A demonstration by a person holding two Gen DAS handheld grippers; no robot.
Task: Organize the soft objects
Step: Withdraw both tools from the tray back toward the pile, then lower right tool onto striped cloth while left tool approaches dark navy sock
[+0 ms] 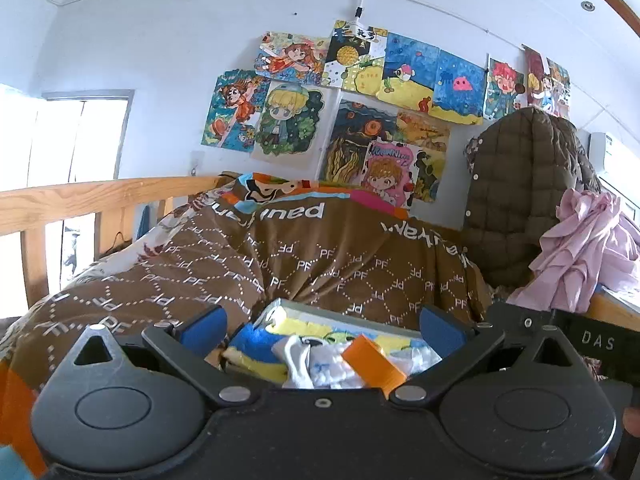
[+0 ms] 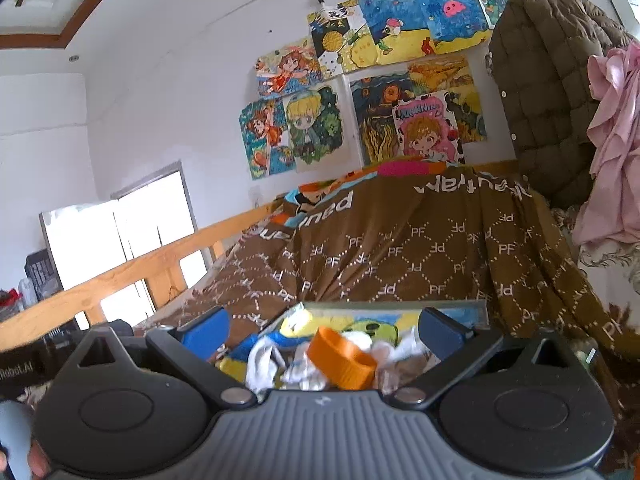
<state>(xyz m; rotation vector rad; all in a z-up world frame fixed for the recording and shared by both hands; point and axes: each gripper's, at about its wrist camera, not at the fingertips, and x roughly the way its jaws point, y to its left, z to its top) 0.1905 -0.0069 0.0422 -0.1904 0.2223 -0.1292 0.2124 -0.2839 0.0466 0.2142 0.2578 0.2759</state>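
Observation:
A shallow grey-rimmed box (image 1: 320, 310) (image 2: 452, 306) lies on the bed, lined with a yellow, blue and green cartoon cloth (image 1: 256, 340) (image 2: 368, 328). Crumpled white soft pieces (image 1: 320, 364) (image 2: 262, 360) and an orange ring (image 1: 374, 364) (image 2: 344, 358) lie in it. My left gripper (image 1: 322, 324) stands open just above the box, its blue pads wide apart and gripping nothing. My right gripper (image 2: 324, 330) is open over the same box, also holding nothing. Each gripper's black body shows at the edge of the other's view.
A heaped brown quilt with PF lettering (image 1: 320, 256) (image 2: 420, 248) rises right behind the box. A wooden bed rail (image 1: 80, 196) (image 2: 132, 268) runs on the left. A brown quilted jacket (image 1: 520, 184) (image 2: 544, 80) and a pink garment (image 1: 584, 248) (image 2: 616, 144) hang on the right.

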